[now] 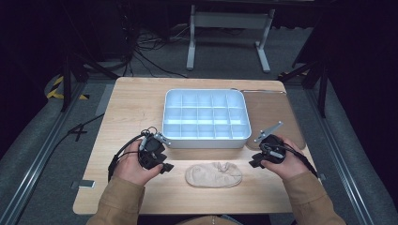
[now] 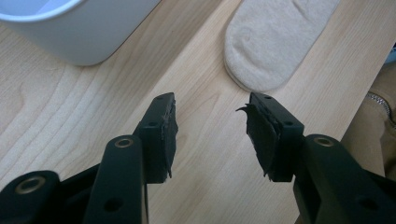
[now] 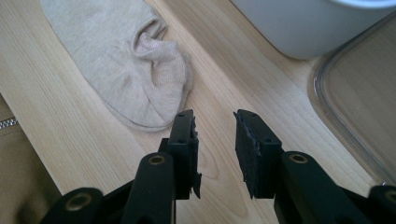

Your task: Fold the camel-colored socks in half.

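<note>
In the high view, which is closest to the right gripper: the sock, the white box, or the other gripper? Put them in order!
From the right gripper:
1. Beige sock, just left of it.
2. White divided box, ahead and left; almost tied with the sock.
3. Left gripper, past the sock.

A lab or studio: dark surrounds, floor cables (image 1: 141,47), metal frame rails (image 1: 33,164), lone wooden table (image 1: 136,103)

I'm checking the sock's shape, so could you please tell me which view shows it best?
The high view: the whole beige sock lies flat between both hands. The right gripper view shows its ribbed opening up close, cropped at the top; the left gripper view shows one rounded end.
</note>
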The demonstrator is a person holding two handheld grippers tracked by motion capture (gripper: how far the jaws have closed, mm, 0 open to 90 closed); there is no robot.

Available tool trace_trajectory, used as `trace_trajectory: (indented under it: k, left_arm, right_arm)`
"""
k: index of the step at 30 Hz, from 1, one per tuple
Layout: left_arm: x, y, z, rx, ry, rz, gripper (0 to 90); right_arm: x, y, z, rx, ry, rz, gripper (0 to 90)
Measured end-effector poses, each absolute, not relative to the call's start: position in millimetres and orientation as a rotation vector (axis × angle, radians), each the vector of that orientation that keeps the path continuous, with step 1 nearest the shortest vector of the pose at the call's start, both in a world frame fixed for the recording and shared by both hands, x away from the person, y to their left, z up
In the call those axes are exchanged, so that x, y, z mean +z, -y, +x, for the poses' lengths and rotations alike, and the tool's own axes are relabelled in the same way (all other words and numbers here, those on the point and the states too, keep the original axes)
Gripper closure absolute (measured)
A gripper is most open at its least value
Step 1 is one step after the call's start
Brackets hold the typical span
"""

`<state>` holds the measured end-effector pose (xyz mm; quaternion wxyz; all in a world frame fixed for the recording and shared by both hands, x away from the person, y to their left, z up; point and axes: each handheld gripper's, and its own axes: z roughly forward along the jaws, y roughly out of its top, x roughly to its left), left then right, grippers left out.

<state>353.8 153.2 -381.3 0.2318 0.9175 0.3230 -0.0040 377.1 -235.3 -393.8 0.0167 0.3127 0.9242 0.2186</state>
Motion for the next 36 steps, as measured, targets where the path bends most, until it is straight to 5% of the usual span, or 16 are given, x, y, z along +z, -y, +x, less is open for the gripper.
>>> trace_trajectory:
  k: [36]
  left_arm:
    - [-388.8, -102.7, 355.0, -0.096, -0.886, 2.395, 68.1]
  right_arm:
    - [-402.8, 236.8, 355.9, 0.787, -2.851, 0.964, 66.6]
